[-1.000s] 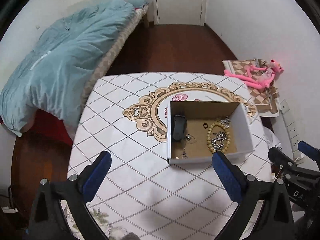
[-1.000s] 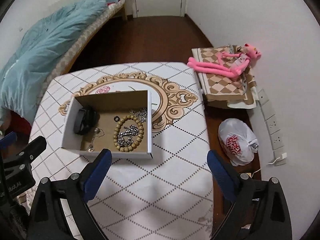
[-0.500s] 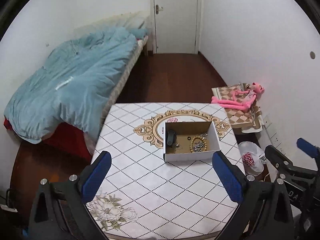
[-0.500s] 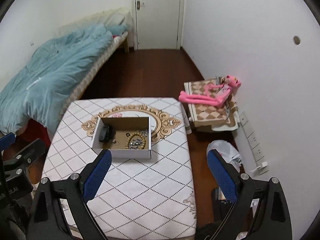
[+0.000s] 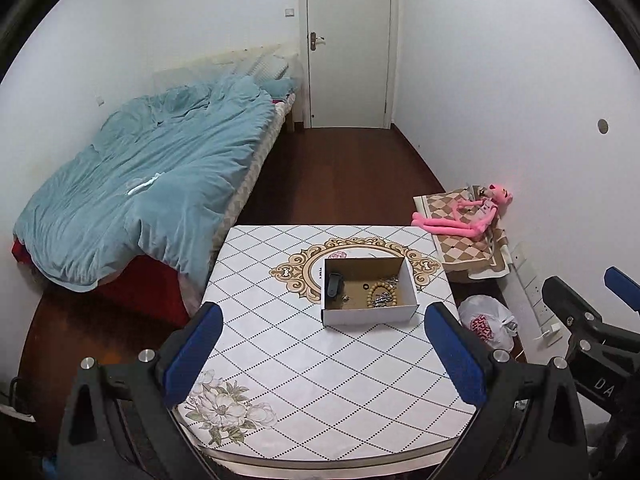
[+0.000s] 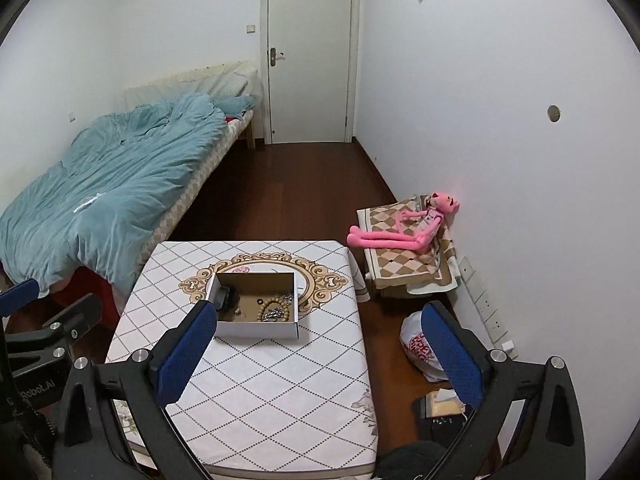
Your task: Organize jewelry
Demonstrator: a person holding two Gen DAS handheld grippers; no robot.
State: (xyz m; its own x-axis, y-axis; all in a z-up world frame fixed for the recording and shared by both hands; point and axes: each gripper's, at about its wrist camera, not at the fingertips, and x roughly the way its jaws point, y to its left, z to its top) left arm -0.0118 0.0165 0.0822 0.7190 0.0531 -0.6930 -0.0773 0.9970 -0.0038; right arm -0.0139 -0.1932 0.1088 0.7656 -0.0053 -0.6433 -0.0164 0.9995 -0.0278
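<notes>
A white cardboard box [image 5: 370, 314] with a brown inside stands on the patterned table [image 5: 304, 364]; it also shows in the right wrist view [image 6: 256, 328]. Inside lie a wooden bead bracelet [image 5: 374, 294], a silver chain [image 5: 384, 300], a black band [image 5: 334, 284] and a small dark ring [image 5: 365, 287]. My left gripper [image 5: 320, 350] is open and empty, held high and well back from the box. My right gripper [image 6: 320, 354] is open and empty, also high and back, to the right of the box.
A bed with a blue duvet [image 5: 152, 184] stands left of the table. A pink plush toy [image 6: 404, 232] lies on a checkered cushion by the right wall. A white plastic bag [image 6: 420, 350] sits on the floor beside the table. A closed door [image 6: 310, 52] is at the far end.
Both grippers have pulled up and back from the box, so it looks much smaller and the whole room has come into view. Both stay open and empty.
</notes>
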